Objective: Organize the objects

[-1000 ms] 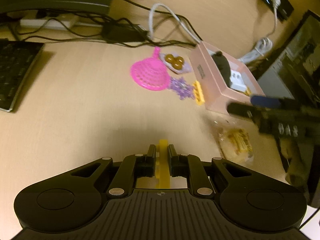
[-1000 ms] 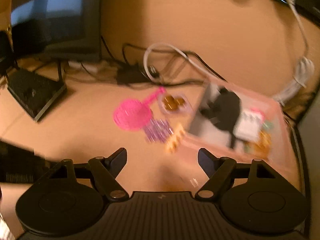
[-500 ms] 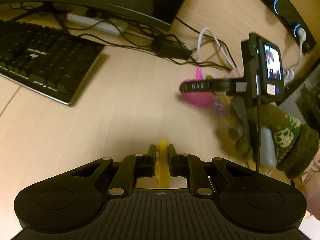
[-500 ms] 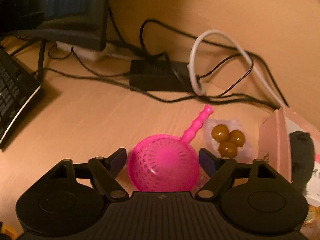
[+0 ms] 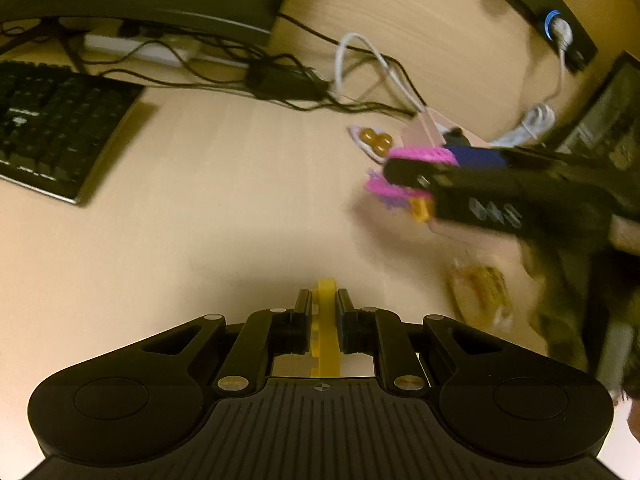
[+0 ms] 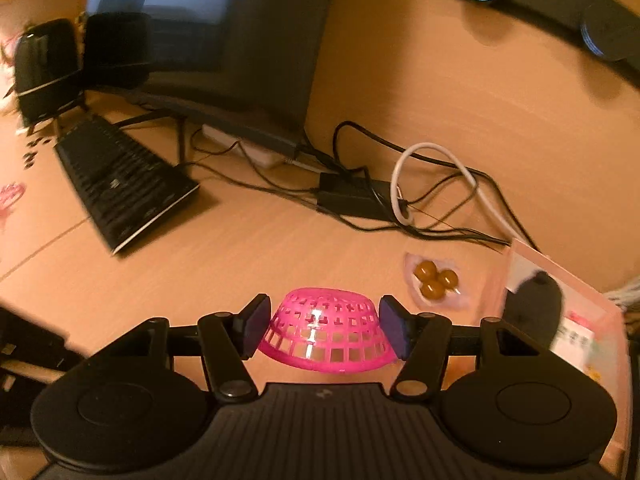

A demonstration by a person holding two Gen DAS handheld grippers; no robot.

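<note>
The left gripper (image 5: 324,314) is nearest in its own view, its jaws pressed together on a thin yellow plastic piece (image 5: 326,328) that stands upright between the pads; it looks light and stiff, and a flat pinch on its faces should hold it without strain. The right gripper (image 6: 323,330) has its jaws spread around the pink plastic strainer (image 6: 326,334), which sits dome-up between the two pads; the pads lie close against its sides, though I cannot tell whether they truly grip it or only bracket it. The strainer looks light, thin-walled and springy, with a perforated mesh that will flex under a hard squeeze; the flared rim is likely the firmer place to take hold, and the glossy dome may slip out of a high pinch.

Just beyond it on the wooden desk (image 6: 248,248) lies a clear packet of brown candies (image 6: 436,278), soft and easily crushed; to its right stands the pink box (image 6: 568,280), open-topped, with a dark object inside. In the left view a small yellow clip (image 5: 422,208) and a wrapped snack (image 5: 482,292) lie near that box.

Open desk spreads to the left and centre; farther back a tangle of cables (image 6: 420,216) and a power adapter (image 6: 352,196) could snag, and the keyboard (image 6: 120,188) and monitor (image 6: 224,48) bound the far left.
</note>
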